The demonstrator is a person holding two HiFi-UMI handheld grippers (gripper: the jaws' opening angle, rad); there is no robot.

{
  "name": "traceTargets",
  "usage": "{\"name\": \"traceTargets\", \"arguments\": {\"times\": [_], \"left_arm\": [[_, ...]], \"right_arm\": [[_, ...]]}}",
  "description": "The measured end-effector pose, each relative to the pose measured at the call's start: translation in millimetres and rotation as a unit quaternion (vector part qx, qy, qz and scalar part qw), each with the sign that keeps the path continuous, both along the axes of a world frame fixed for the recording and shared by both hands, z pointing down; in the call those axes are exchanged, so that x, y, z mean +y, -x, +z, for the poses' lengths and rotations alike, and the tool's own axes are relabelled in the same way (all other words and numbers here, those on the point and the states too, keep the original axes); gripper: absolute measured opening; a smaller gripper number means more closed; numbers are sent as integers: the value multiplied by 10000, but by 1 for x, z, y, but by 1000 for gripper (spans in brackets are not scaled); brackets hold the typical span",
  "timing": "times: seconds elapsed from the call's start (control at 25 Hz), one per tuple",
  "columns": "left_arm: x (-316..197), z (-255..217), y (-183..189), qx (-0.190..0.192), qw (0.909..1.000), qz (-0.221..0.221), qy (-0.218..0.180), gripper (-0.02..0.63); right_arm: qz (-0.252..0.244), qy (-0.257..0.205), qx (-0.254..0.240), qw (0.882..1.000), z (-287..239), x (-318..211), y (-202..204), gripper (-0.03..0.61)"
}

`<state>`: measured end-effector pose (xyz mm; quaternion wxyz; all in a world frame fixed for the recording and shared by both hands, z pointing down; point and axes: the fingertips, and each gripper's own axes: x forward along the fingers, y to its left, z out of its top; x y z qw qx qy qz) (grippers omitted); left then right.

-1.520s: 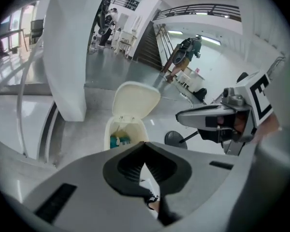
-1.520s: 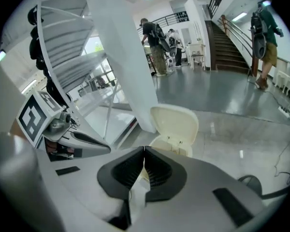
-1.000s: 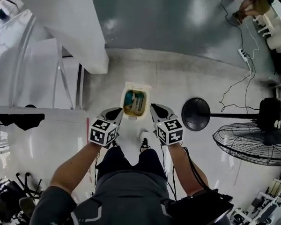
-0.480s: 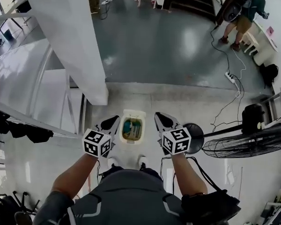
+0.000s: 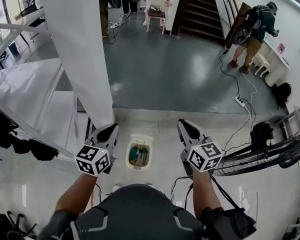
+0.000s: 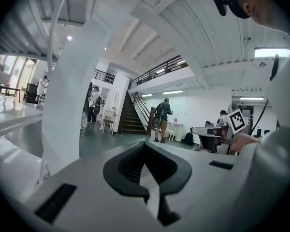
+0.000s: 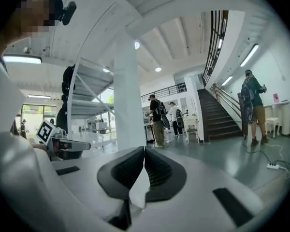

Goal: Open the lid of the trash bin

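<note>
While both grippers hang shut and empty well above the trash bin (image 5: 139,154), its lid work looks either done or not yet begun.
Seen from the head view, the left gripper (image 5: 106,132) sits up and to the left of the trash bin and the right gripper (image 5: 188,131) up and to the right, each with jaws pressed together on nothing. The bin stands on the floor between them, just ahead of the person's torso (image 5: 135,214); coloured contents show in its top, so the lid is probably open already, though the lid itself cannot be made out at this size. If it needs more, the next move calls for lowering one gripper to the bin's rim. Neither gripper view shows the bin: both look level past the white pillar (image 5: 77,49) behind it.
</note>
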<state>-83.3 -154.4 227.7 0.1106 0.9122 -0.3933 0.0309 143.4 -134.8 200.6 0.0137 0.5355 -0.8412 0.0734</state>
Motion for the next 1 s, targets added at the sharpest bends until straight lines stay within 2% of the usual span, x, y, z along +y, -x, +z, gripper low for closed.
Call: {"name": "traceTargets", "arguments": {"times": [0.08, 0.2, 0.4, 0.56, 0.68, 1.0], "left_arm": [[5, -18, 2, 102, 9997, 99, -185, 8], [6, -35, 8, 3, 9986, 57, -521, 8], [11, -60, 13, 253, 9975, 230, -623, 8], [15, -78, 13, 133, 9942, 409, -986, 8], [15, -88, 15, 150, 9923, 432, -1148, 8], [12, -104, 19, 384, 9923, 376, -1112, 9]], "right_arm": [[99, -194, 84, 9997, -18, 2, -5, 28], [178, -399, 170, 9989, -38, 3, -8, 26], [96, -518, 207, 9984, -53, 7, 1, 26], [66, -579, 145, 9982, -60, 7, 7, 26], [156, -714, 335, 9968, -68, 9, 5, 26], [218, -787, 361, 9960, -77, 8, 7, 26]]}}
